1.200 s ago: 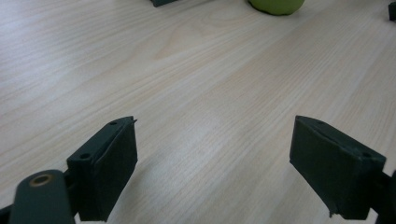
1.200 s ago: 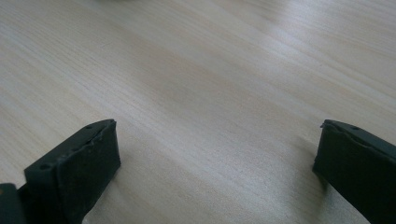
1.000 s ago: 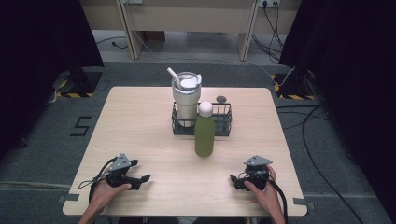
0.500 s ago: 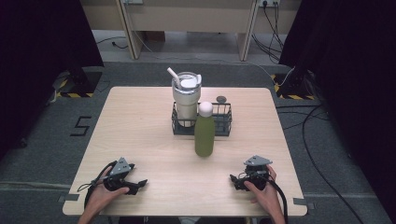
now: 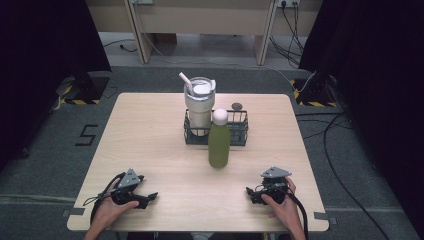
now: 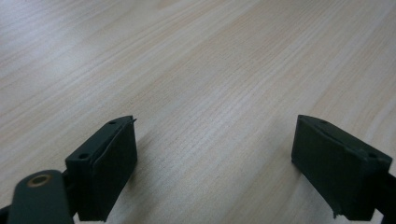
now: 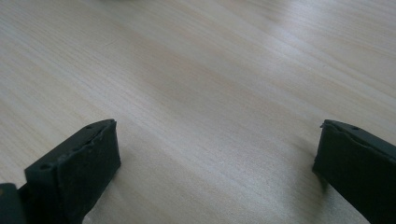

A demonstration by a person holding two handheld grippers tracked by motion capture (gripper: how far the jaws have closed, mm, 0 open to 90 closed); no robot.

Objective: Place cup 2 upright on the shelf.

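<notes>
- Left gripper (image 5: 146, 198) sat low on the table (image 5: 150, 130) at the near-left corner, jaws spread wide, nothing between them. The left gripper view showed only bare wood grain past both pads.
- Change vs the pictures a second earlier: the left gripper drifted slightly toward the near edge and turned a bit. Small move, looked like a settle or re-grip rather than a reach.
- Tumbler (image 5: 199, 102) with lid and straw stood upright in the left part of the black wire basket (image 5: 239, 131), mid-table toward the far side. Unmoved.
- Green bottle (image 5: 219, 142), white cap, stood upright just in front of the basket, nearest of the items to both grippers but well apart from each. Unmoved.
- Small dark disc (image 5: 236, 106) lay on the table just behind the basket.
- Right gripper (image 5: 250, 192) rested at the near-right corner, same spot as before, jaws wide apart and holding nothing.
- Read: no contact yet, work hadn't started. Bottle looked the likely first pick, and either side had a clear path to it.
</notes>
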